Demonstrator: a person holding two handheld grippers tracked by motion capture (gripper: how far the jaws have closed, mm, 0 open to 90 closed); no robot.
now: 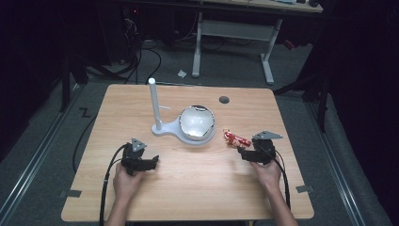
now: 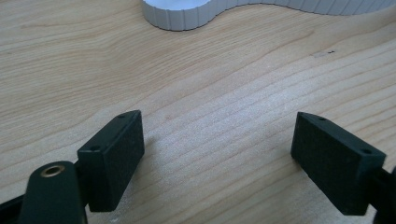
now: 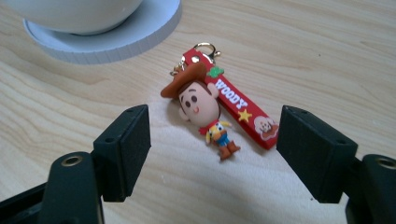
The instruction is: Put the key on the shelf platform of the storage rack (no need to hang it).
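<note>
High view: wooden table; white stand with bowl; Woody keychain just ahead of right gripper.
Left gripper view: left gripper spread over bare wood.
Right gripper view: jaws spread, keychain lying between, untouched.

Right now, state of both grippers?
Left gripper: open, jaws wide over bare table, holding nothing.
Right gripper: open, jaws either side of the Woody keychain, not gripping it.

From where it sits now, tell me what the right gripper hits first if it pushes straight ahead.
Likely the Woody keychain: it lies on the table just ahead of the open right gripper, between its jaws' line. The white stand's base lies beyond, off to one side.
</note>
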